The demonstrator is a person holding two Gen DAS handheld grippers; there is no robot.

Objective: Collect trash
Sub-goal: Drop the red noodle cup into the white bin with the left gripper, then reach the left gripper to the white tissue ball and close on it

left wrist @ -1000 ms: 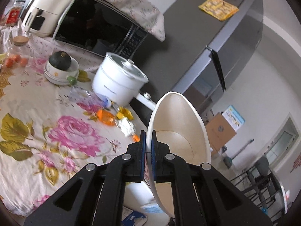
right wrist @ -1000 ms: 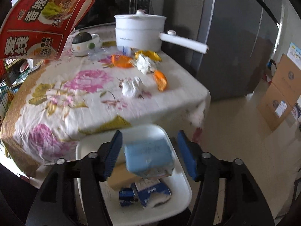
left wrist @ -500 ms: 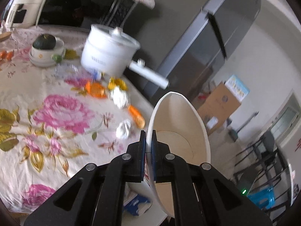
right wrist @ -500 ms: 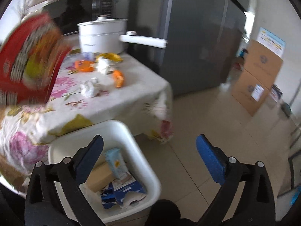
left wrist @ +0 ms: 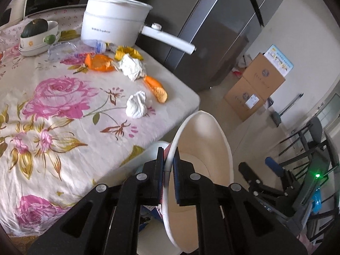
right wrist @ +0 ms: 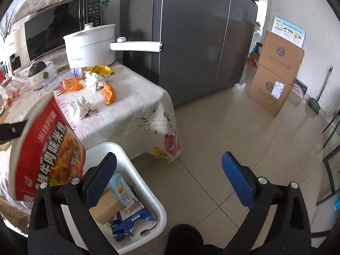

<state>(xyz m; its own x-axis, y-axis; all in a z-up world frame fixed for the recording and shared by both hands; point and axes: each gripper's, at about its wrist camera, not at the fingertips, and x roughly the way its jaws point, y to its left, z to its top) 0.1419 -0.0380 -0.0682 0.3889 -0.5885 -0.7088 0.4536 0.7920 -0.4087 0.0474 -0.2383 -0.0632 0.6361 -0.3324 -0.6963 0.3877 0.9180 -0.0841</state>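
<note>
Left gripper [left wrist: 169, 165]: jaws narrow, just eased slightly apart, with the wall of a paper noodle bowl [left wrist: 204, 161] between them; the pads sit on either side of the rim and appear to hold it. The bowl is tilted, its cream inside facing the left wrist camera; its red printed outside shows at the left of the right wrist view. It hangs off the table's near corner, over the edge of the white bin [right wrist: 136, 176].

Right gripper [right wrist: 170, 165]: jaws wide, having just opened, nothing between them. It points down at the floor tiles beside the bin.

Bin: stands on the floor against the table corner. It contains a pale blue packet [right wrist: 122, 189], a brown box [right wrist: 104, 208] and a blue-and-white carton [right wrist: 131, 221].

Table [left wrist: 53, 127]: covered with a floral cloth. Trash on it: a crumpled white tissue [left wrist: 137, 104] near the corner, an orange peel [left wrist: 156, 86] just beside it, a second larger tissue wad [left wrist: 131, 67], an orange wrapper [left wrist: 98, 62], a yellow wrapper [left wrist: 127, 51] and a crushed clear bottle [left wrist: 70, 46].

Other items: a white pot [left wrist: 114, 23] with a long handle stands behind the trash; stacked bowls [left wrist: 38, 38] hold a dark squash.
</note>
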